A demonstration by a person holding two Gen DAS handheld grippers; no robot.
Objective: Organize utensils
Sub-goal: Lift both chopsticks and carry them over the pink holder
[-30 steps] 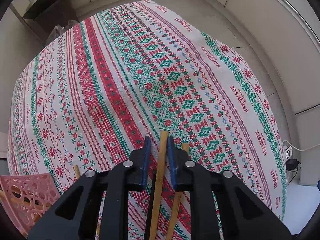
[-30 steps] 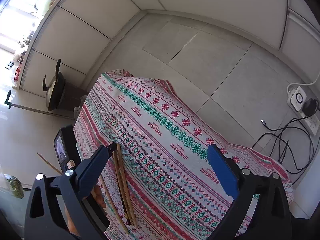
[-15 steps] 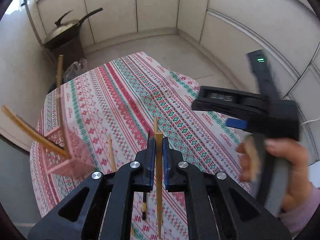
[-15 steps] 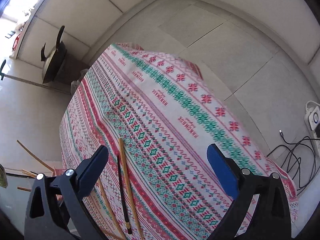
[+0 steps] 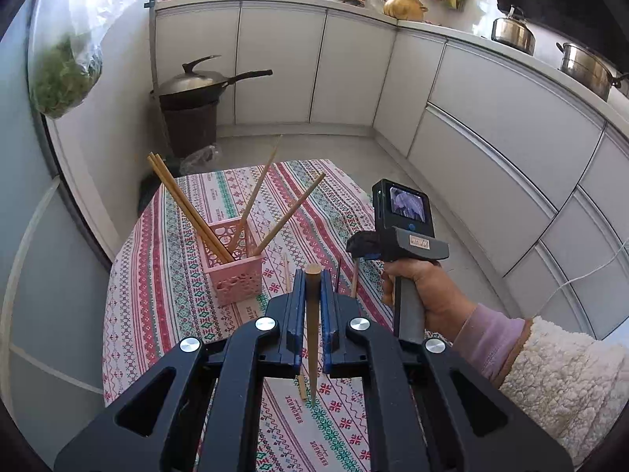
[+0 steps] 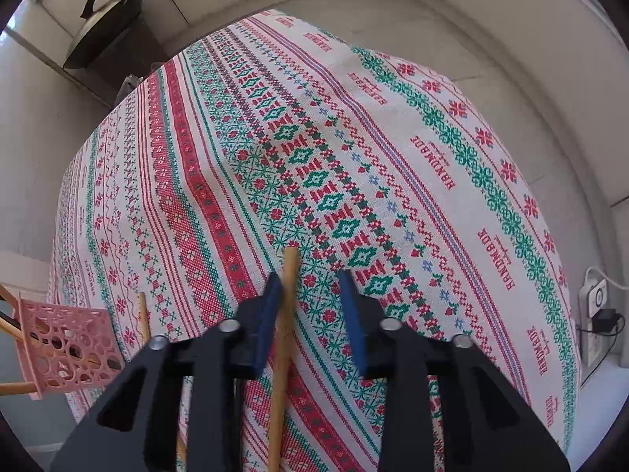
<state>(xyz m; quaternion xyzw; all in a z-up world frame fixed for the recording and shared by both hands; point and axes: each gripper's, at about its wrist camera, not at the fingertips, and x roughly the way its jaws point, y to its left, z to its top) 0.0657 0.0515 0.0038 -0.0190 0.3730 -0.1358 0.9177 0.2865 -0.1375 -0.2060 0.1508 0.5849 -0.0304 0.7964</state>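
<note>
- The table (image 5: 157,275), under a patterned cloth, lies below both hand-held grippers.
- A pink basket (image 5: 232,263) stands ahead and left of the left hand-held gripper (image 5: 313,287); several chopsticks (image 5: 188,212) already lean inside, so the sorting looks partly done.
- The left hand-held gripper is clamped on one chopstick (image 5: 313,314), lifted clear and not yet in the basket.
- The right hand-held gripper (image 6: 310,299) has just been closing around another chopstick (image 6: 285,334) on the cloth; a gap remains on one side.
- A few loose sticks (image 5: 355,279) remain nearby.
</note>
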